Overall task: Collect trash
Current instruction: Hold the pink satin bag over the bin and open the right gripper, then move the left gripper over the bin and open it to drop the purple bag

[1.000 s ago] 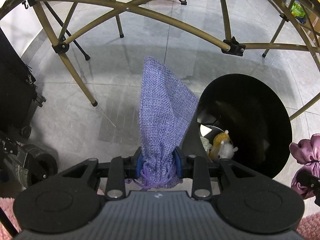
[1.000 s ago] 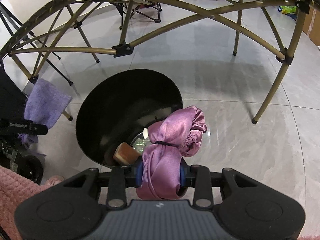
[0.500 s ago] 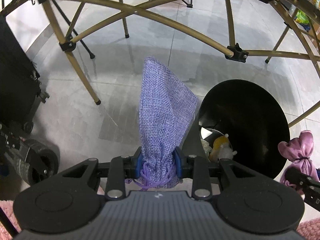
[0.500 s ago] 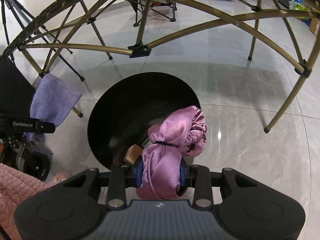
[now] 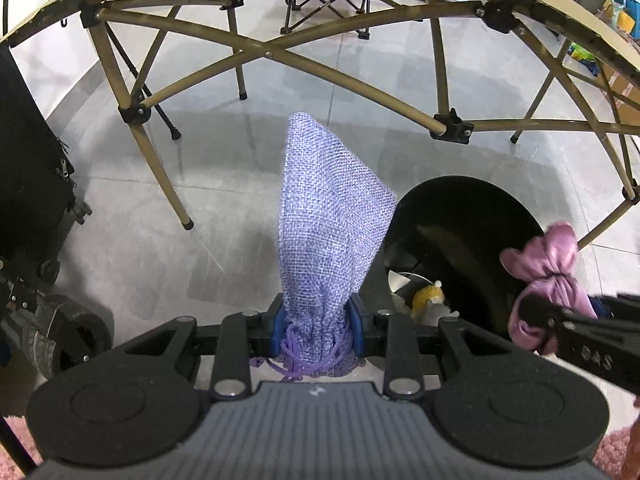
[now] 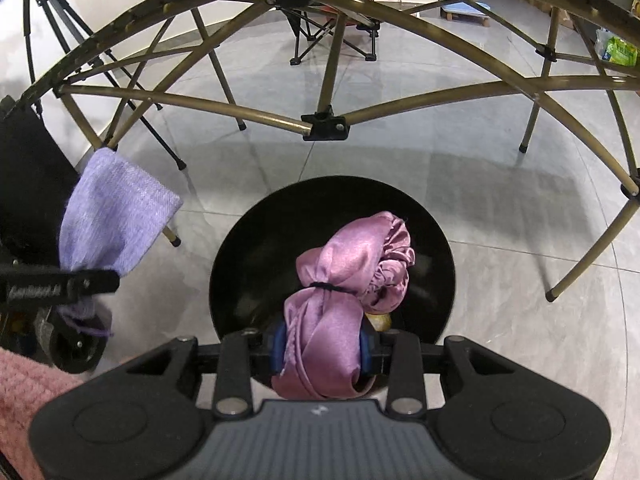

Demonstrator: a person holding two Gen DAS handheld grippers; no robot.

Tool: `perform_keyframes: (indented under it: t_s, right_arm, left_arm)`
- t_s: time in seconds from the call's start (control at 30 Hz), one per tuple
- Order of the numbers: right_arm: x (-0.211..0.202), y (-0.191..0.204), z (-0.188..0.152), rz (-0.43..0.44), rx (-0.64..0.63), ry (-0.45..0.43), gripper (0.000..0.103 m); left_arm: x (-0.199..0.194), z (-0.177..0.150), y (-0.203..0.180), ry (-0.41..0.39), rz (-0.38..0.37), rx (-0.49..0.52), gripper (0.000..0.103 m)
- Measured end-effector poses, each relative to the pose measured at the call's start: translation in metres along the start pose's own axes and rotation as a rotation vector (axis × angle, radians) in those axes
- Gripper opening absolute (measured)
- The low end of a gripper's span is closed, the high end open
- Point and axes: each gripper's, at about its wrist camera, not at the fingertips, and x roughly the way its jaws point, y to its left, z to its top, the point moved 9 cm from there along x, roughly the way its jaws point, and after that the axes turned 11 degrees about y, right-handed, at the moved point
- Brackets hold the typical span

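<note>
My left gripper (image 5: pixel 318 330) is shut on the gathered neck of a lilac woven drawstring pouch (image 5: pixel 328 224), which sticks up over the grey floor just left of a round black trash bin (image 5: pixel 472 208). My right gripper (image 6: pixel 325 346) is shut on a pink satin bundle (image 6: pixel 352 272) tied with a black band, held directly over the black trash bin (image 6: pixel 256 240). Inside the bin a yellow and white item (image 5: pixel 430 298) and other scraps show. The pink bundle (image 5: pixel 548 276) also appears at the right of the left wrist view, and the pouch (image 6: pixel 112 220) at the left of the right wrist view.
A folding table's brass-coloured legs and braces (image 5: pixel 360 80) arch over the bin, with one leg (image 5: pixel 160 176) standing left of the pouch. A black wheeled case (image 5: pixel 32 184) sits at far left. A folding chair (image 6: pixel 332 32) stands farther back. Pink fluffy fabric (image 6: pixel 24 392) lies at the lower left.
The right gripper has carried the pink bundle from the bin's right edge to above its middle. The left gripper and pouch have held nearly still beside the bin.
</note>
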Motion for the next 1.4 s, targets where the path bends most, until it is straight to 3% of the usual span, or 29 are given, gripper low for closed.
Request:
perform_keyframes:
  t_s: [0.37, 0.5, 0.57, 0.7, 0.83, 1.4]
  right_arm:
    - [0.03, 0.01, 0.021, -0.059, -0.043, 0.038, 0.034]
    - [0.043, 0.01, 0.026, -0.066, -0.041, 0.066, 0.04]
    - [0.045, 0.01, 0.028, -0.071, -0.033, 0.069, 0.046]
    - [0.045, 0.009, 0.036, -0.083, -0.022, 0.057, 0.094]
    - [0.041, 0.005, 0.038, -0.101, -0.016, 0.059, 0.103]
    - [0.007, -0.016, 0.022, -0.123, 0.052, 0.004, 0.103]
  left_arm:
    - [-0.003, -0.004, 0.008, -0.02, -0.005, -0.006, 0.031]
    - [-0.006, -0.005, 0.012, -0.026, -0.003, -0.015, 0.031]
    - [-0.007, -0.005, 0.014, -0.029, -0.002, -0.019, 0.031]
    - [-0.01, -0.005, 0.015, -0.035, -0.007, -0.023, 0.031]
    - [-0.013, -0.007, 0.015, -0.043, -0.009, -0.02, 0.031]
    - [-0.034, -0.015, -0.011, -0.082, -0.036, 0.048, 0.031]
